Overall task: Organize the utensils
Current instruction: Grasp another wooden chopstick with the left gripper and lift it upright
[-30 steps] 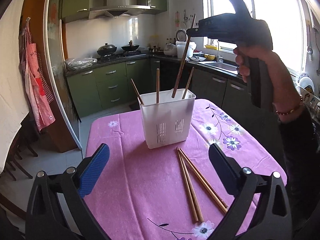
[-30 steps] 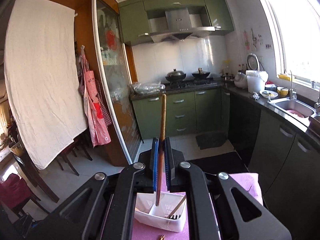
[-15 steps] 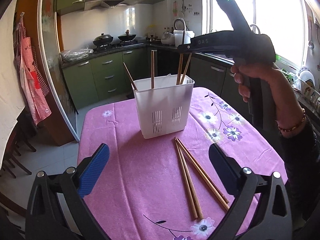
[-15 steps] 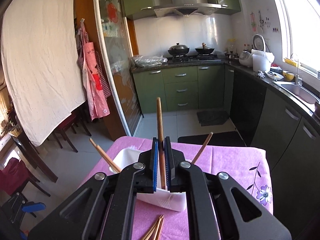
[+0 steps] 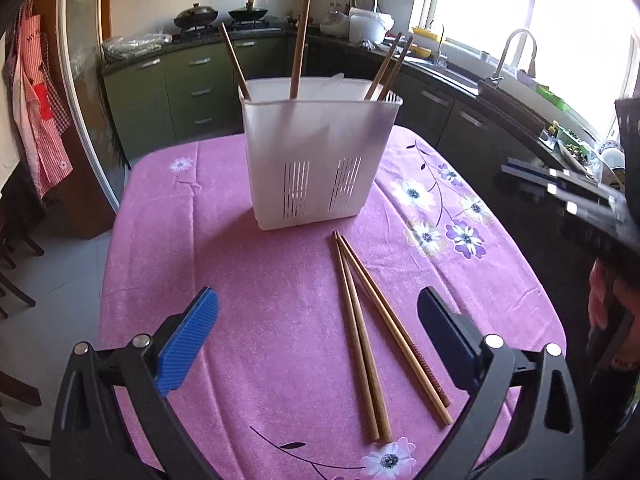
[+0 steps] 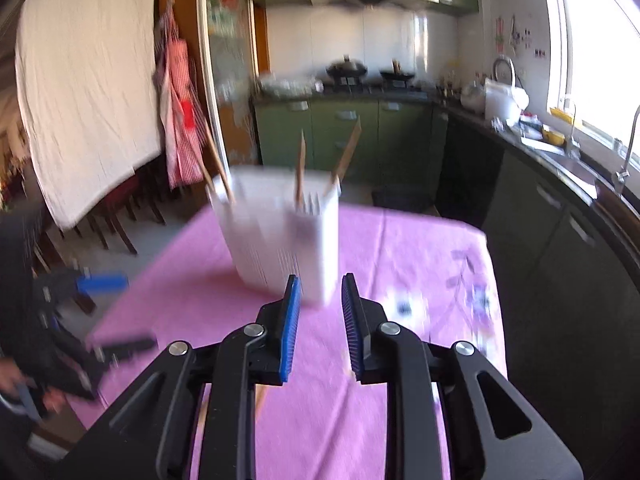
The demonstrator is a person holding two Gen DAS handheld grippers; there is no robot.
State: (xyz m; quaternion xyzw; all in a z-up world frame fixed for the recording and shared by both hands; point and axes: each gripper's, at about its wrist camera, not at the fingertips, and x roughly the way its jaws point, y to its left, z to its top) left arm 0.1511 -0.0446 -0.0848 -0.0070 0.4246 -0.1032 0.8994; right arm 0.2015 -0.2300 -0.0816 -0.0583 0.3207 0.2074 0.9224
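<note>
Bright window [image 5: 560, 20] glare; right wrist view motion-blurred, fisheye-bent edges.

The left wrist view looks from low over the near edge of the counter [image 5: 248, 280] toward 12 o'clock, close to the white utensil holder [image 5: 320, 160]. The right wrist view, blurred, faces the same holder [image 6: 280, 240] from its 4 o'clock side. Both share the holder, pink cloth and the green kitchen cabinets [image 5: 192, 84] behind.
</note>
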